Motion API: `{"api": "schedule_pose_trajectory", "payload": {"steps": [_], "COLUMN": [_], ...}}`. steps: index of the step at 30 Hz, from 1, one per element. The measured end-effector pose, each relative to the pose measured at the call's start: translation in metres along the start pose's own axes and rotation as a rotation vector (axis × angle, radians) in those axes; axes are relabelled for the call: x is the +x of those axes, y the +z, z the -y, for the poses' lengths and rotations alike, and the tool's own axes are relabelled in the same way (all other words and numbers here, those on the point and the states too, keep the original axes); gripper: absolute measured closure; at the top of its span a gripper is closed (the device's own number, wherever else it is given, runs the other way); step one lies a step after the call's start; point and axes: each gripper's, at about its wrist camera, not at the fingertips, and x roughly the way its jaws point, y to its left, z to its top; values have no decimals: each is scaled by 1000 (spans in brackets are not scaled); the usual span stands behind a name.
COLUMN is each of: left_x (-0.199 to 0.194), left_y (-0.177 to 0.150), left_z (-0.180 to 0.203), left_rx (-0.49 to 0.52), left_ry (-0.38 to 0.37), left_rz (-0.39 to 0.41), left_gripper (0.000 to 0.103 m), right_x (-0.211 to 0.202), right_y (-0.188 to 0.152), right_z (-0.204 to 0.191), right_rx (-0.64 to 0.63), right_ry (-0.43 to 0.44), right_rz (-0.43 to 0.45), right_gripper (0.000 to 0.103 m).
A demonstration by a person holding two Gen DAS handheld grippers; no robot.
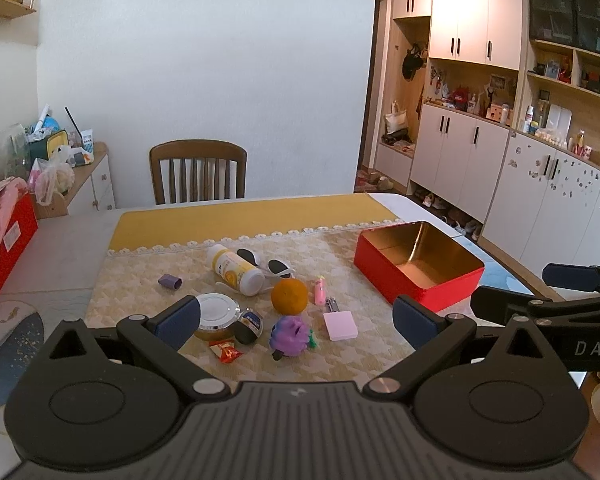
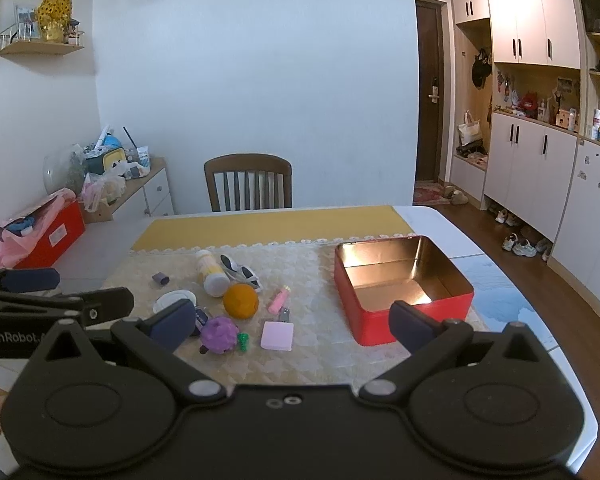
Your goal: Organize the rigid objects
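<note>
An open red tin [image 1: 400,280] [image 2: 380,328] with a gold inside stands empty at the right of the cream mat. Left of it lie an orange [image 1: 289,297] [image 2: 241,301], a yellow-white bottle [image 1: 236,270] [image 2: 211,268] on its side, white sunglasses [image 1: 272,266] [image 2: 240,272], a pink tube [image 1: 320,290] [image 2: 279,300], a nail clipper [image 1: 331,304], a pink square box [image 1: 340,325] [image 2: 277,336], a purple toy [image 1: 290,336] [image 2: 219,334] and a silver-lidded jar [image 1: 216,314]. My left gripper [image 1: 296,324] [image 2: 70,290] and right gripper [image 2: 294,325] [image 1: 536,288] hover open and empty over the near edge.
A small purple cylinder [image 1: 170,282], a dark roll [image 1: 249,326] and a red snack packet [image 1: 225,350] also lie on the mat. A wooden chair [image 1: 198,174] stands at the far side. A red box [image 1: 8,240] sits at the table's left; cabinets [image 1: 460,152] line the right wall.
</note>
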Motion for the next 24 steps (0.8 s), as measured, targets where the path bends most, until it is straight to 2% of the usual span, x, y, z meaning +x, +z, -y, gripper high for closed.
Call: {"api": "schedule_pose_trajectory", "payload": {"steps": [24], "left_x": [6], "left_y": [-1], "left_z": [-9], "left_rx": [-8], "left_ry": [14], "left_rz": [-2], "left_gripper": [0], "right_x": [1], "right_y": [-2], "right_z": [-1], "right_rx": [-10], "right_ry": [11], "right_rz": [1], "right_gripper": [0]}}
